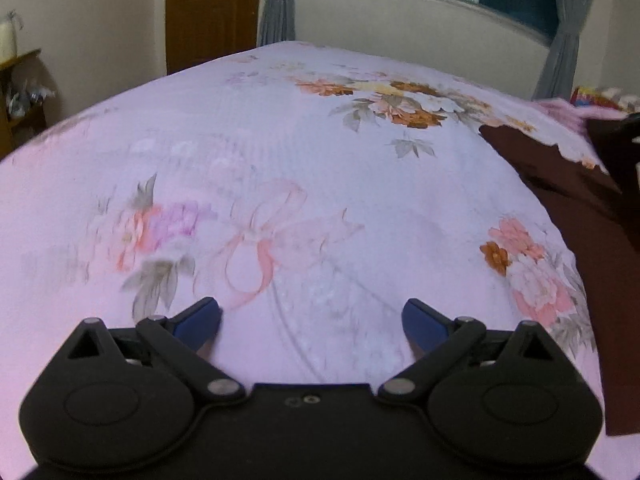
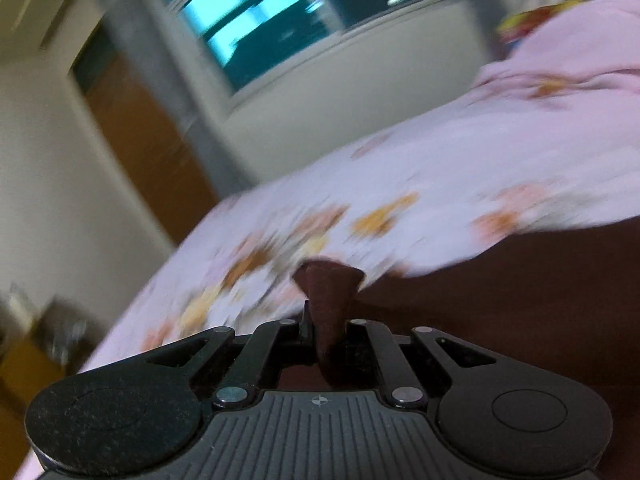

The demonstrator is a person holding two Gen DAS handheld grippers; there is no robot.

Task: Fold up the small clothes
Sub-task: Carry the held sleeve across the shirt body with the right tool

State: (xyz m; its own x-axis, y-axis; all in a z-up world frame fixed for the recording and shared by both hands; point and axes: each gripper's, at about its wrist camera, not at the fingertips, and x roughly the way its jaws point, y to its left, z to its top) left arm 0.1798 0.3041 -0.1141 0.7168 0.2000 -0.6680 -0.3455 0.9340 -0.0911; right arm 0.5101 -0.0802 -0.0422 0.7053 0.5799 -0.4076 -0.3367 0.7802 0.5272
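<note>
Over the floral bedsheet (image 1: 304, 152) the left gripper (image 1: 312, 320) hovers low, spread wide; the tilted right gripper (image 2: 326, 320) pinches a fold of dark brown garment (image 2: 520, 300).

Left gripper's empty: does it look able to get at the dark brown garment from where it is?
Probably yes. The left gripper is open over bare floral bedsheet, and nothing lies between it and the dark brown garment to its right.

My left hand-held gripper (image 1: 312, 322) is matte black with blue fingertips (image 1: 204, 320) and silver pivot screws; my right hand-held gripper (image 2: 325, 328) has a ribbed grey body.
</note>
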